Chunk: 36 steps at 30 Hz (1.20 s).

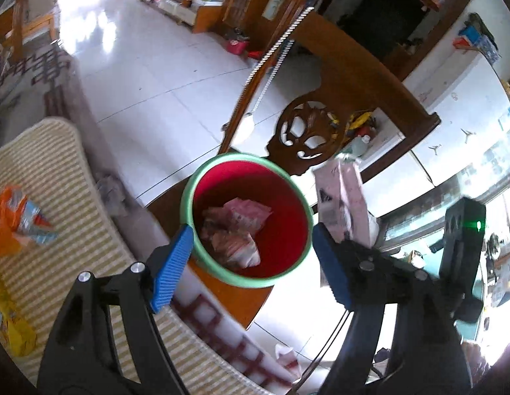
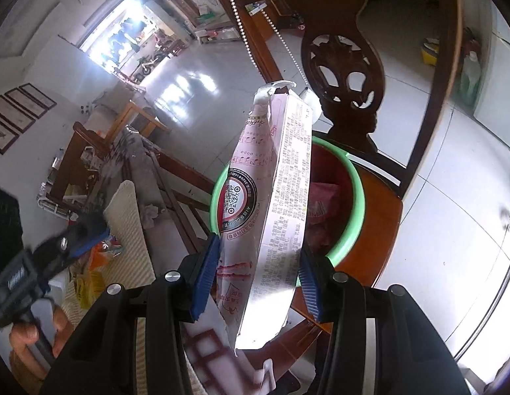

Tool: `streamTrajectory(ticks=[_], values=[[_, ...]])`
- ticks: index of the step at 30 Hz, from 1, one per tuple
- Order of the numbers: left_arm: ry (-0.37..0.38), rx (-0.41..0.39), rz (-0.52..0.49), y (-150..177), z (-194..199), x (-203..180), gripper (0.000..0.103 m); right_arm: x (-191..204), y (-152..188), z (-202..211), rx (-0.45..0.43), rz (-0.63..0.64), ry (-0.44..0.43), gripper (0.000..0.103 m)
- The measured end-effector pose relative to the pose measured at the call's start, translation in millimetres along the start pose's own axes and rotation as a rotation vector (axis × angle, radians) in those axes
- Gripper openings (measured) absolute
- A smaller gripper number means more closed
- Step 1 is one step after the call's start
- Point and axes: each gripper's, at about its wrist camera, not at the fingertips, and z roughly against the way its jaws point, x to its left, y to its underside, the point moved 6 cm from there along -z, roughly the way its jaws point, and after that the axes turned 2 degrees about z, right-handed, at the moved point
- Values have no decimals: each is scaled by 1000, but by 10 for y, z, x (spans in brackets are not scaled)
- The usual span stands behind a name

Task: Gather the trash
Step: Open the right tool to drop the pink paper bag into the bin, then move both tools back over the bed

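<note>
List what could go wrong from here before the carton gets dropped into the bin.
1. The pink carton in the right gripper is long and tilted, reaching past the green rim of the red bin; released now, it may catch the rim or fall outside.
2. The bin sits on a wooden chair seat; a knock might shift or tip it.
3. The open left gripper hovers close by, so the grippers could collide.

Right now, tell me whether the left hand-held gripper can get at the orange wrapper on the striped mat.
Probably yes: the left hand-held gripper is open and empty, and the orange wrapper lies uncovered on the striped mat off to its side.
</note>
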Motion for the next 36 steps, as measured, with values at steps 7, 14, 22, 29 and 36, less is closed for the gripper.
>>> streamTrajectory(ticks=[7,14,22,29,36], values=[[-62,4,101,277,257,438,74,93,-173,-162,-21,-1,21,69],[-119,-16,186,516,535,816,74,408,-73,-244,10,53,-7,69],[-140,-45,238,767,819,1121,74,1043,157,-350,45,161,-45,69],[-173,-101,272,965,1227,1521,76,1608,446,-440,67,238,-62,69],[-282,-139,363,1370,1780,2322,77,2152,863,-589,115,306,-79,69]])
